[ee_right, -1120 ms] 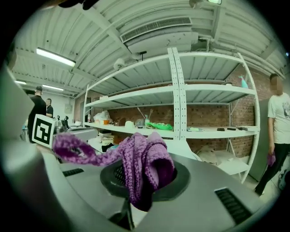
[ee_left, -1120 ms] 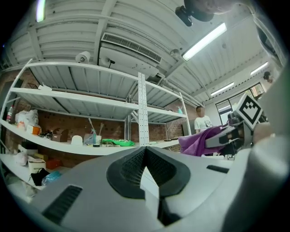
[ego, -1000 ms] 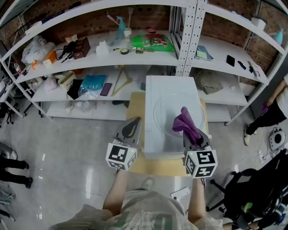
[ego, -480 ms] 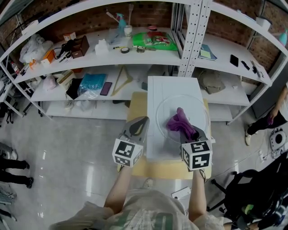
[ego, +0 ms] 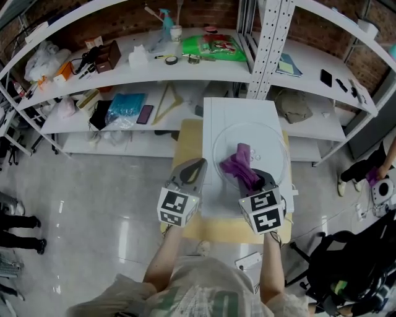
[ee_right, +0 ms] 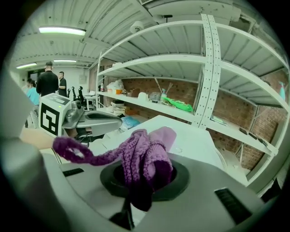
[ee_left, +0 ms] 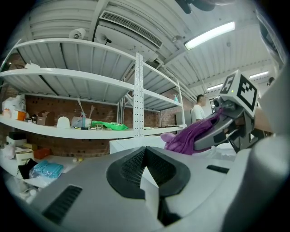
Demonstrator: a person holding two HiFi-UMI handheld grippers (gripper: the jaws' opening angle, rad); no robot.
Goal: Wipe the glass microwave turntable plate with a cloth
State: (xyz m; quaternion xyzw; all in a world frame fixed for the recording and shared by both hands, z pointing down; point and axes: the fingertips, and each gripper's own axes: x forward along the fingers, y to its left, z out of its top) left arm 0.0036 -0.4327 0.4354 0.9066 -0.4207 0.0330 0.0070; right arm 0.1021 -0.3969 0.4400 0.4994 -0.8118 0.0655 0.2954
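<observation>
Right hand-held gripper [ego: 256, 181], clamped on purple cloth [ego: 240, 166], has moved forward over the glass turntable plate [ego: 274, 144]; left hand-held gripper [ego: 193, 166] has its jaws together, empty.

The cloth [ego: 241, 168] looks knitted and matt, the glass plate [ego: 267, 138] clear and glossy.

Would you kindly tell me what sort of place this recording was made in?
Likely a workshop or lab storeroom: white metal shelving stands against a brick wall, its shelves cluttered with tools and supplies such as a spray bottle, above a polished grey floor.
</observation>
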